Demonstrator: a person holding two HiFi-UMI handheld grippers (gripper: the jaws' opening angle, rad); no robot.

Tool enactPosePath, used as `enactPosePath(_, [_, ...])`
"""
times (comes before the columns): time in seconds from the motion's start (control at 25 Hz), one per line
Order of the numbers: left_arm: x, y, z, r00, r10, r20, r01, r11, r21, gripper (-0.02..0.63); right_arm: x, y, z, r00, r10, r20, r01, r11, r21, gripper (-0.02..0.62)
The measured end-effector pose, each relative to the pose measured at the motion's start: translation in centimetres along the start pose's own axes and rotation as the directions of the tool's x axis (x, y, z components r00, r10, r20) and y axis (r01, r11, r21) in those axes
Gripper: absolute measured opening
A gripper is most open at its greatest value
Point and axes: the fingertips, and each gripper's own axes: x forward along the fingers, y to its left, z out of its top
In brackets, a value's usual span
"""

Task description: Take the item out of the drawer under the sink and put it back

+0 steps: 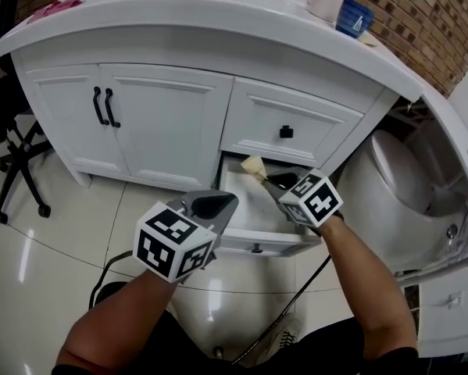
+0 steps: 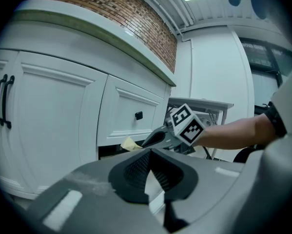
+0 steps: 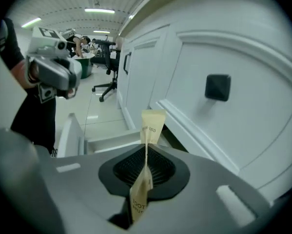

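Before the white vanity on glossy tile, right gripper clamps a packet

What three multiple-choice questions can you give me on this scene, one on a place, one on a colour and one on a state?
1. Where is the pale yellow packet?
A. Lying on the countertop
B. Gripped in the right claw
C. Lying on the floor

2. What colour are the door handles on the cabinet?
A. Black
B. Gold
C. White

3. What state is the lower drawer in?
A. Pushed fully shut
B. Taken out and lying on the floor
C. Pulled open

Answers:
1. B: the right gripper view shows the packet pinched upright between the claw's pads.
2. A: the head view shows two dark bars against the white doors.
3. C: the head view shows its front standing out from the cabinet, with the inside exposed.
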Motion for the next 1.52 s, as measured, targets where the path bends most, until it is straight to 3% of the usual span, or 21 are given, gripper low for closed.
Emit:
enactPosePath(0.2, [0.3, -0.3, 0.0, 1.0, 0.006, -0.002, -0.006, 1.0, 0.016, 0.006, -6.1, 0.4, 2.5, 0.989, -0.024, 0.144, 0.014, 0.997, 0.071, 0.02])
enactPosePath(0.44, [0.8, -0.9, 0.2, 1.0, -0.005, 0.001, 0.005, 1.0, 0.015, 0.006, -12.8, 1.5, 4.3, 0.947, -0.056, 0.315, -0.012, 0.978, 0.21, 0.02])
enactPosePath(0.68, [0.8, -1.9, 1.2, 0.999, -0.023, 0.042, 0.023, 1.0, 0.01, 0.006, -17.1, 3.1, 2.3, 0.906, -0.053, 0.42, -0.127, 0.912, 0.389, 0.02])
enactPosePath(0.88, [1.0, -2.0, 0.7, 0.999, -0.026, 0.028, 0.026, 1.0, 0.018, 0.006, -18.1, 4.3, 1.1, 0.894, -0.07, 0.442, -0.127, 0.908, 0.399, 0.02])
enactPosePath(1.52, [-0.5, -1.9, 1.0, 0.999, -0.017, 0.034, 0.016, 1.0, 0.023, 0.006, -15.6, 5.1, -2.2, 0.915, -0.037, 0.402, -0.159, 0.883, 0.442, 0.02])
